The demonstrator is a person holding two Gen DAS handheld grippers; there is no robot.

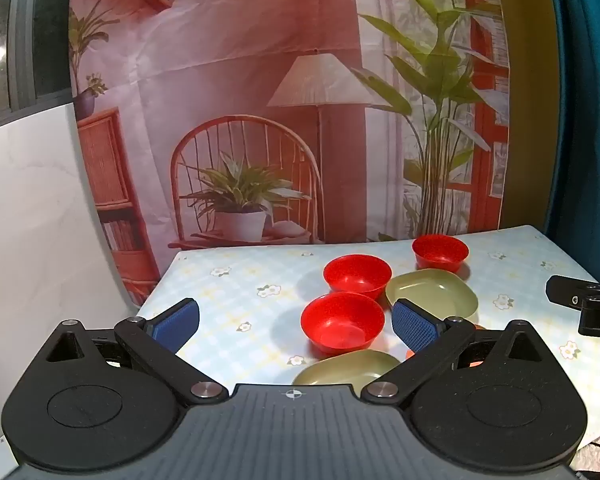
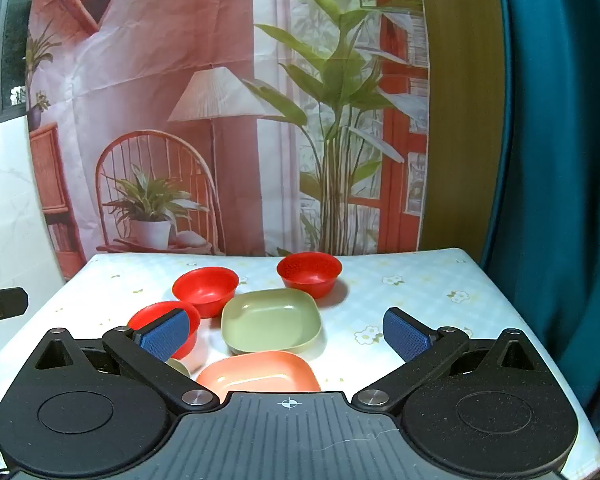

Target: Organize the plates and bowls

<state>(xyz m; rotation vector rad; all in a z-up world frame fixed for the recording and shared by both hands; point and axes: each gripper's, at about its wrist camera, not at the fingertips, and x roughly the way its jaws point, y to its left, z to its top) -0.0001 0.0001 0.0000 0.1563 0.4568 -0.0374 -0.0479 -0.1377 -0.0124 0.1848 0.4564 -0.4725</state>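
Three red bowls stand on the flowered tablecloth: a near one (image 1: 342, 322) (image 2: 156, 316), a middle one (image 1: 357, 274) (image 2: 205, 288) and a far one (image 1: 440, 252) (image 2: 309, 273). A green square plate (image 1: 432, 292) (image 2: 271, 320) lies between them. A second green plate (image 1: 348, 368) lies just in front of my left gripper (image 1: 296, 322), which is open and empty above the table. A salmon plate (image 2: 258, 374) lies under my right gripper (image 2: 286, 334), also open and empty.
The tablecloth (image 1: 228, 276) (image 2: 420, 292) covers the table, with its left edge near a white wall (image 1: 32, 208). A printed backdrop (image 1: 260, 100) hangs behind. A teal curtain (image 2: 560, 160) stands at the right. The other gripper's black body shows at the frame edges (image 1: 580, 300) (image 2: 0, 304).
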